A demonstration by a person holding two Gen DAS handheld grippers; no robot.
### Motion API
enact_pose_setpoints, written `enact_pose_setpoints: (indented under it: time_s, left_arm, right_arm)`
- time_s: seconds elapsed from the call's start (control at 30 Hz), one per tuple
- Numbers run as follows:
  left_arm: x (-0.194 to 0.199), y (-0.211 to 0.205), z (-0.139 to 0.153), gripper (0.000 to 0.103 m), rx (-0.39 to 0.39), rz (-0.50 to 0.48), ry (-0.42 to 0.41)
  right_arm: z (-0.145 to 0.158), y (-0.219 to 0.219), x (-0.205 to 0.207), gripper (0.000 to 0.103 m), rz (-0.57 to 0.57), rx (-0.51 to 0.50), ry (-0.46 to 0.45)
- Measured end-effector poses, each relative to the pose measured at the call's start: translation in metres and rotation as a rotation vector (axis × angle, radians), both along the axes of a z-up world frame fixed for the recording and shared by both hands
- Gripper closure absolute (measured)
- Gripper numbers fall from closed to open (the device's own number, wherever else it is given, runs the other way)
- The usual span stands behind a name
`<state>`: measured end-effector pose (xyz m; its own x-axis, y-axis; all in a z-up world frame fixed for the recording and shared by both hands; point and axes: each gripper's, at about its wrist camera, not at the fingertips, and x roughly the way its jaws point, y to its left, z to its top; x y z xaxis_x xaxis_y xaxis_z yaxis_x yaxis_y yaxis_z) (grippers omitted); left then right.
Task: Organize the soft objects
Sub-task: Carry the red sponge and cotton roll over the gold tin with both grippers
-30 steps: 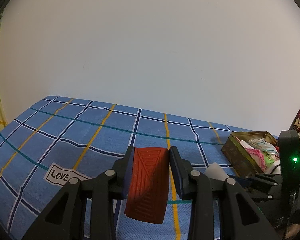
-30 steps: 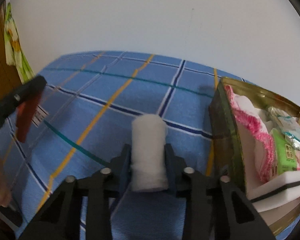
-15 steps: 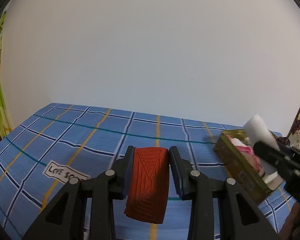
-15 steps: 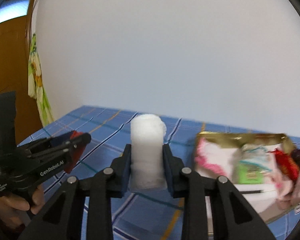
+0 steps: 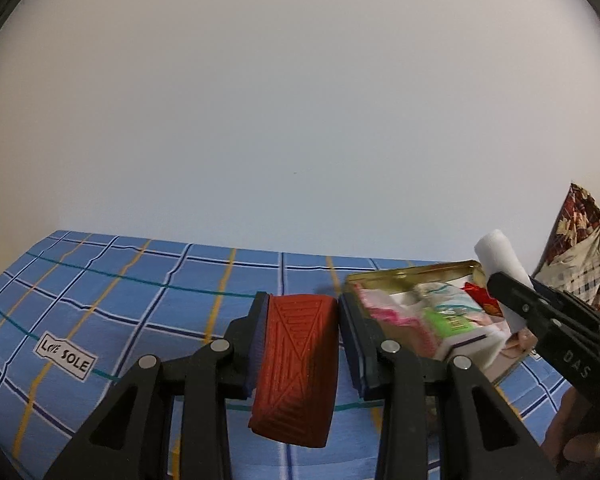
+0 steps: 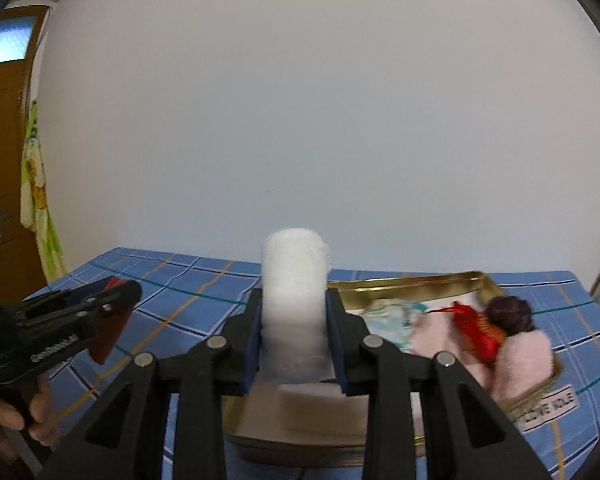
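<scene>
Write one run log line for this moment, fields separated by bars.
left gripper: shut on red pad | right gripper: shut on white roll | gold tin: open, holds soft items

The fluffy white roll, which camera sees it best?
The right wrist view: the white roll stands big and centred, squeezed by the right tool. The left wrist view catches it only small at the right edge, above the gold tin.
</scene>
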<state>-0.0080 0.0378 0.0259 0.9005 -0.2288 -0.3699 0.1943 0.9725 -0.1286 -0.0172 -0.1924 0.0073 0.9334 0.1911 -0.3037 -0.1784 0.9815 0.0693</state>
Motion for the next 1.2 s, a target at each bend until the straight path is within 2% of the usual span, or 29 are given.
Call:
enact_pose_setpoints:
  time_s: [0.4, 0.67, 1.2]
  left_arm:
    - [-0.001, -0.055, 0.017, 0.066, 0.044, -0.078, -0.036]
    - [-0.001, -0.090, 0.018, 0.066, 0.059, -0.140, -0.049]
    - [0.007, -0.135, 0.016, 0.066, 0.042, -0.220, -0.029]
  right_arm:
    - [0.007, -0.045, -0.007, 0.073, -0.107, -0.014, -0.044]
    - [0.008, -0.082, -0.011, 0.073, -0.189, 0.028, -0.051]
    - [0.010, -0.131, -0.016, 0.073, -0.314, 0.016, -0.036]
